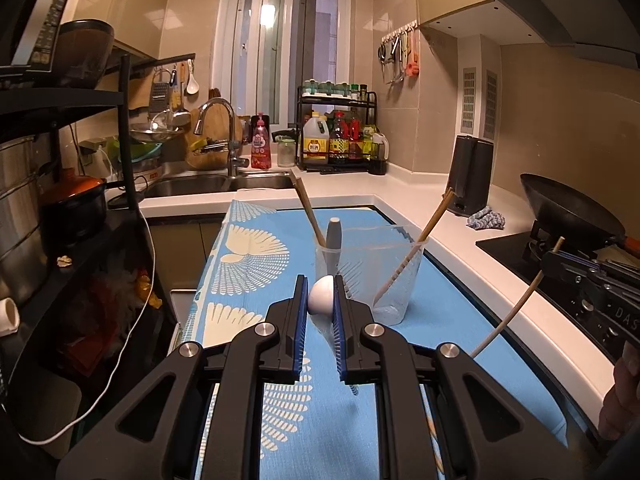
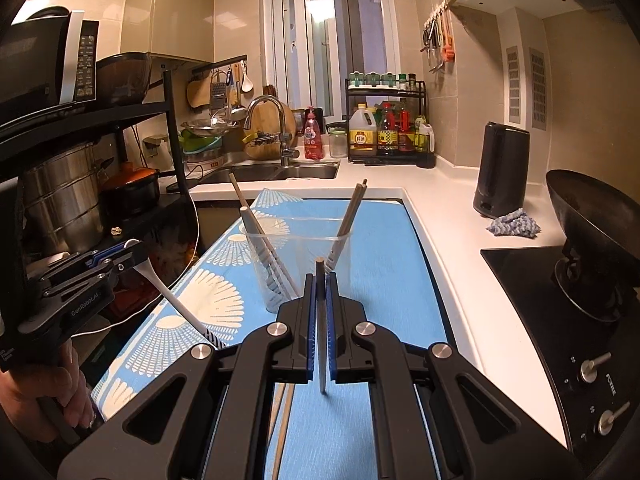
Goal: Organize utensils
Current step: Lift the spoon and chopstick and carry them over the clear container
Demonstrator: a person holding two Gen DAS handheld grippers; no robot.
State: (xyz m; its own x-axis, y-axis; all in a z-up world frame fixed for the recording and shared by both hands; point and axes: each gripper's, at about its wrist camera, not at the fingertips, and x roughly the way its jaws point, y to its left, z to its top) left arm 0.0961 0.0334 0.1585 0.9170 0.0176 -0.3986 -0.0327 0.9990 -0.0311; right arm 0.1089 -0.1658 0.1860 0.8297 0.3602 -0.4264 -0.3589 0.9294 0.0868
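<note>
A clear plastic cup [image 1: 394,276] stands on the blue patterned cloth [image 1: 256,264]; it also shows in the right wrist view [image 2: 298,258]. In it lean wooden chopsticks [image 1: 420,240] and a grey-handled utensil [image 1: 333,240]. My left gripper [image 1: 321,296] is shut on a white spoon [image 1: 321,295], just before the cup; the spoon's handle shows in the right wrist view [image 2: 172,300]. My right gripper [image 2: 320,292] is shut on a wooden chopstick [image 2: 321,340], held above the cloth before the cup. From the left wrist view that chopstick [image 1: 516,312] hangs from the right gripper [image 1: 560,258].
White counter [image 1: 400,196] wraps around, with a sink [image 1: 224,184] and faucet behind, a condiment rack [image 1: 340,136], a black appliance [image 1: 470,176], a blue rag [image 1: 486,218], and a stove with a wok [image 2: 596,232] on the right. A black shelf with pots [image 2: 80,196] stands left.
</note>
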